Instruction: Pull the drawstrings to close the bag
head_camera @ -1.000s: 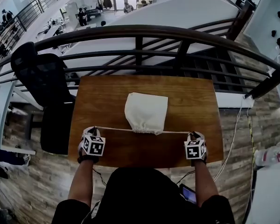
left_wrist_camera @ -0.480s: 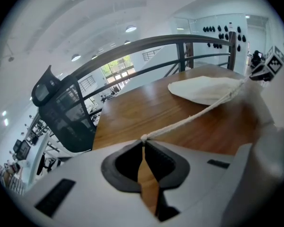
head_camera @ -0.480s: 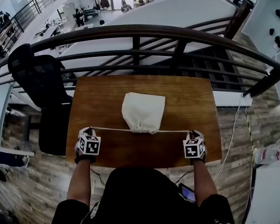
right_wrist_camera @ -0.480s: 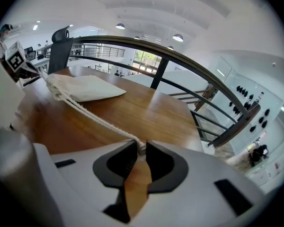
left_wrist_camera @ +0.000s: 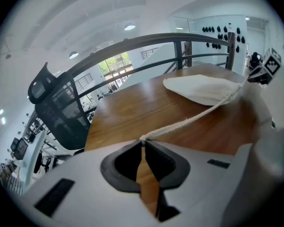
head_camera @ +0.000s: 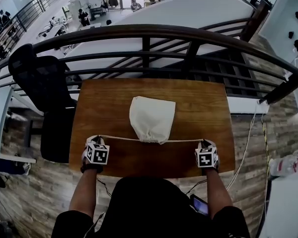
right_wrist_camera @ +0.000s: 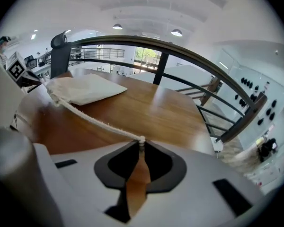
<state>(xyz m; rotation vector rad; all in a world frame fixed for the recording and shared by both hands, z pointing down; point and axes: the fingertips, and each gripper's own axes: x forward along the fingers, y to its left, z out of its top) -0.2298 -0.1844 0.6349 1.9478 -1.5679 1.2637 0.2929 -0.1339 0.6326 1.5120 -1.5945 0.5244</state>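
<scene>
the bag (head_camera: 152, 118) lies flat near the middle of the table (head_camera: 203, 103), its mouth turned toward me and puckered into a tight gather. from that gather the left drawstring (left_wrist_camera: 189, 122) runs out to one side and the right drawstring (right_wrist_camera: 94, 121) to the other. both are lifted off the wood and nearly in one straight line, so they look taut

my left gripper (left_wrist_camera: 143, 141) is clenched on the end of the left drawstring, the cord pinched right at the tips of its jaws. my right gripper (right_wrist_camera: 141, 141) grasps the end of the right drawstring the same way; its jaws have just been closing tighter, with the cord between them. the two grippers sit near the table's front edge, well apart, with the bag between them and a little farther from me

as i judge it, the pull is mostly done: the neck is bunched and the cords are drawn out long. whether the mouth is shut all the way i can't quite tell, since the gather is small in the head view. perhaps a last bit of outward pull is left, and then letting go

beyond the table stands a dark railing (head_camera: 149, 33), and an office chair (head_camera: 42, 83) sits off the table's left side
</scene>
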